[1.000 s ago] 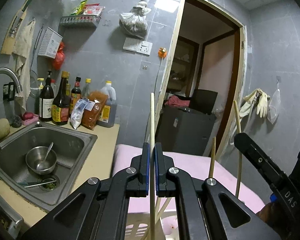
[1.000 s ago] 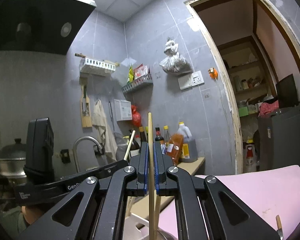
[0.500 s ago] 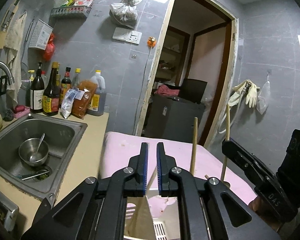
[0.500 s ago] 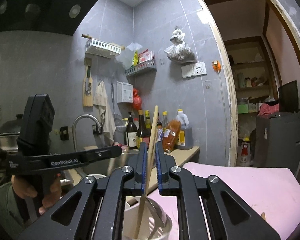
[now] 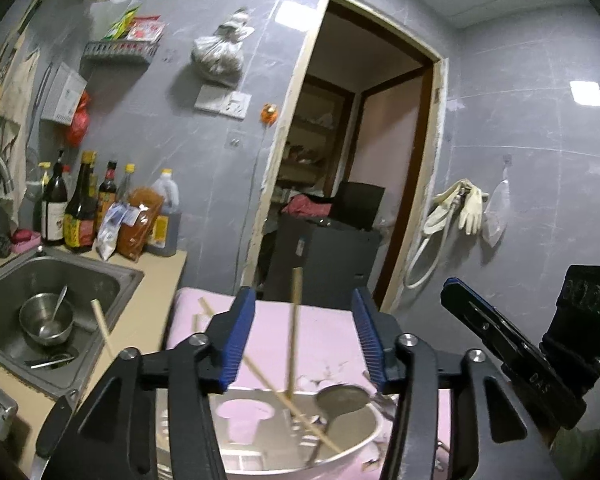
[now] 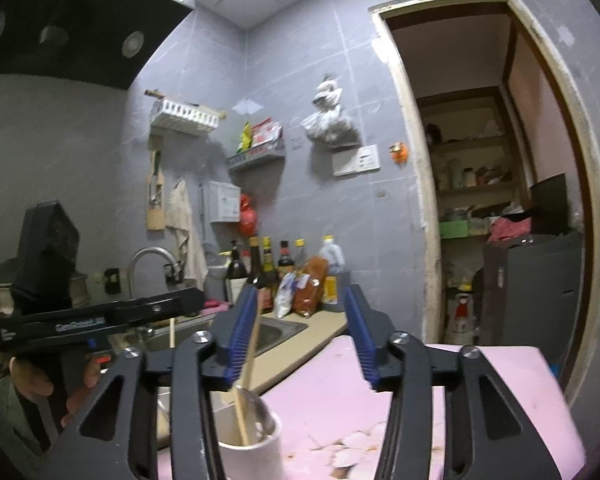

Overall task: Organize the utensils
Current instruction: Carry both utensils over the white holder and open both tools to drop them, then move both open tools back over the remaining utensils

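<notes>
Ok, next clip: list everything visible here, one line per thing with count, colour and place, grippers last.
utensil holder: one, white, on the pink surface, below the right gripper
chopsticks: several, pale wood, standing or leaning in the holder
spoon: one, metal, in the holder
pink surface: one, beside the counter
sink: one, steel, left
bowl: one, steel, in the sink, with a spoon in it
bottles: several, mostly dark, on the counter behind the sink
rubber gloves: pale, hanging on the right wall
left gripper: black with blue pads, open, above the holder
right gripper: same, open, holding nothing
</notes>
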Demonstrator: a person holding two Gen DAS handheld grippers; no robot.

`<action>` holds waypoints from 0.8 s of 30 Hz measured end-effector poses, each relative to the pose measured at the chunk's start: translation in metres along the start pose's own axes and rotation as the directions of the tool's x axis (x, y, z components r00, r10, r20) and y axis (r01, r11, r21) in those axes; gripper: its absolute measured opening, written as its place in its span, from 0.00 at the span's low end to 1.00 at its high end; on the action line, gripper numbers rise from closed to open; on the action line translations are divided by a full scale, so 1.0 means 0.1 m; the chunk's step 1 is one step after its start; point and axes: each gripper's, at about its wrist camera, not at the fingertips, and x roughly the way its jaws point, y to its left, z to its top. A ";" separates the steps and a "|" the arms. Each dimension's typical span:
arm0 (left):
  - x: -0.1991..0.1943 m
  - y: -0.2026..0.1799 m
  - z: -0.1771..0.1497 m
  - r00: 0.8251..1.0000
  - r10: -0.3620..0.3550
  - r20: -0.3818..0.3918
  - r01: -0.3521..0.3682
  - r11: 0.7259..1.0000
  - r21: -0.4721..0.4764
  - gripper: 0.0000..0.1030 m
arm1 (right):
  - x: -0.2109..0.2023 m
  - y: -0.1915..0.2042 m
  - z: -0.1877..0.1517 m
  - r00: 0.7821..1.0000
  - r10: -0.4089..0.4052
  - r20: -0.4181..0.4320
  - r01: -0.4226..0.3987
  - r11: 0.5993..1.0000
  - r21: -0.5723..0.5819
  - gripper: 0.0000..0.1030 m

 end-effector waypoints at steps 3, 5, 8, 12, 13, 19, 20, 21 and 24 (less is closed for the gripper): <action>0.01 -0.16 0.02 1.000 -0.020 0.008 0.020 1.000 0.016 0.55 | -0.16 -0.13 0.05 0.999 -0.041 0.016 0.041 0.999 0.003 0.59; 0.03 -0.28 0.03 0.999 -0.028 0.017 0.027 0.999 0.028 0.60 | -0.27 -0.22 0.08 0.997 -0.074 0.028 0.074 0.997 0.003 0.69; 0.06 -0.43 0.00 0.999 -0.038 0.027 0.038 0.999 0.032 0.73 | -0.42 -0.35 0.11 0.992 -0.122 0.038 0.122 0.993 -0.001 0.76; 0.12 -0.60 -0.06 0.999 -0.036 0.027 0.035 0.998 0.043 0.86 | -0.62 -0.52 0.13 0.983 -0.177 0.045 0.177 0.984 -0.002 0.84; 0.15 -0.67 -0.09 0.999 -0.032 0.024 0.031 0.998 0.055 0.88 | -0.68 -0.57 0.13 0.980 -0.193 0.045 0.194 0.981 -0.005 0.87; 0.26 -0.98 -0.29 0.999 -0.037 -0.019 0.039 0.991 0.129 0.92 | -0.92 -0.78 0.11 0.968 -0.249 0.014 0.249 0.968 -0.032 1.00; 0.29 -1.03 -0.33 0.999 -0.039 -0.032 0.043 0.989 0.142 0.92 | -0.96 -0.81 0.09 0.966 -0.257 0.004 0.257 0.965 -0.040 1.00; 0.31 -1.06 -0.37 0.998 -0.042 -0.045 0.049 0.987 0.152 0.92 | -0.98 -0.83 0.08 0.965 -0.263 -0.004 0.262 0.964 -0.045 1.00; 0.37 -1.19 -0.52 0.994 -0.052 -0.094 0.068 0.981 0.181 0.92 | -1.06 -0.94 0.03 0.956 -0.289 -0.047 0.285 0.956 -0.070 1.00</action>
